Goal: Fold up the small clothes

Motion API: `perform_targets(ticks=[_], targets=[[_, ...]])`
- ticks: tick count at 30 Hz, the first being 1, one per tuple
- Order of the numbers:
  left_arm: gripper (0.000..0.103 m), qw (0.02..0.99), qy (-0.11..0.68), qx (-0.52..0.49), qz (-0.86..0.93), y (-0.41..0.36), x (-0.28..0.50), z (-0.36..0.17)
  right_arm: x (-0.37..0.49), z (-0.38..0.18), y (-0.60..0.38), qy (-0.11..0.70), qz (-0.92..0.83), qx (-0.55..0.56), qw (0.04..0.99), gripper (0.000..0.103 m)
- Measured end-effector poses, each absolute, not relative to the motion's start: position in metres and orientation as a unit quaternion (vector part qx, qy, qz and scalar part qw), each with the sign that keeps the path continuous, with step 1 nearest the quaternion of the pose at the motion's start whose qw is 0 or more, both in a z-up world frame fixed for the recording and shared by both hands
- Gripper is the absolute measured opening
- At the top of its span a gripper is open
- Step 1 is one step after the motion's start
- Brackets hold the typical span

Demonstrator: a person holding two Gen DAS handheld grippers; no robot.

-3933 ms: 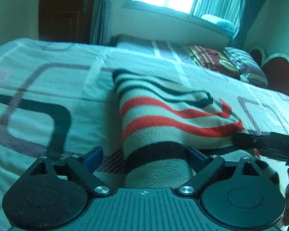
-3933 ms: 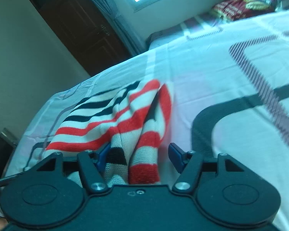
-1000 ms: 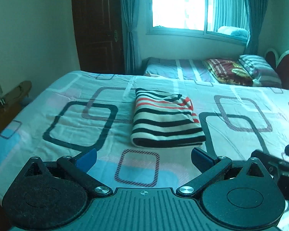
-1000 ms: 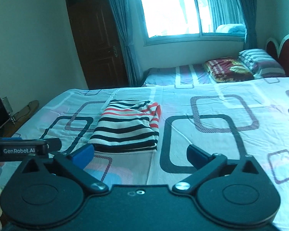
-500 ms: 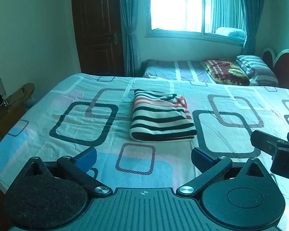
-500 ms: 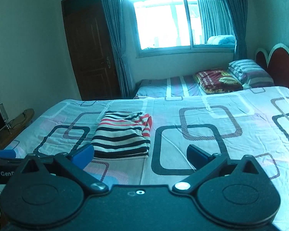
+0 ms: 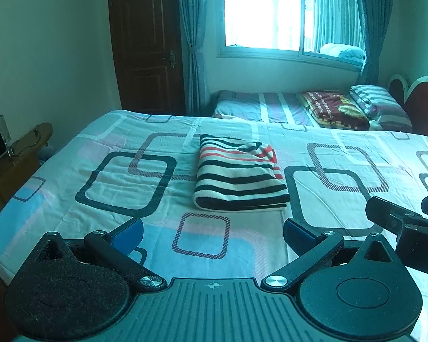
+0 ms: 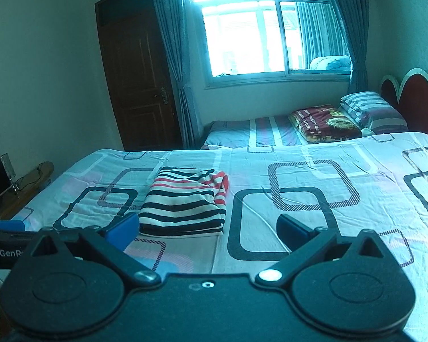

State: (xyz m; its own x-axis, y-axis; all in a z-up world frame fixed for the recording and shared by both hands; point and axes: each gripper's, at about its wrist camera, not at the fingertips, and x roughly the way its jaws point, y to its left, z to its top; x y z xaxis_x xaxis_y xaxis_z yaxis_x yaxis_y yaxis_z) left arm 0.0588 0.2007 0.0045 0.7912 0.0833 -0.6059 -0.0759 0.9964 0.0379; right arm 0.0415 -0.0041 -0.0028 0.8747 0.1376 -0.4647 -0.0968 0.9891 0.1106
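A patterned bedsheet (image 7: 128, 176), dark door (image 8: 139, 85), bright window (image 8: 271, 37), and pillows (image 7: 376, 105).

left claw (image 7: 212, 232) wide open, right claw (image 8: 207, 226) wide open, both empty, side by side

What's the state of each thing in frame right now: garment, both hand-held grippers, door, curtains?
Striped garment: folded into a compact rectangle, lying flat on the bed sheet, nothing touching it.
Left hand-held gripper: open, empty, short of the garment.
Right hand-held gripper: open, empty, short of the garment.
Door: closed.
Curtains: drawn open to the window's sides.
Red blanket: folded, on the far bed.
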Motion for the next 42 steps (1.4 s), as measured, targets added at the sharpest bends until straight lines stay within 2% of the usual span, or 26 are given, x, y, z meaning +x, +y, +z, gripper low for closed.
perform_targets(ticks=[42], targets=[[0.103,0.943,0.331,0.008,0.040,0.192,0.075,-0.002,0.059,-0.012,-0.008,0.258,0.065,0.051,0.962,0.102]])
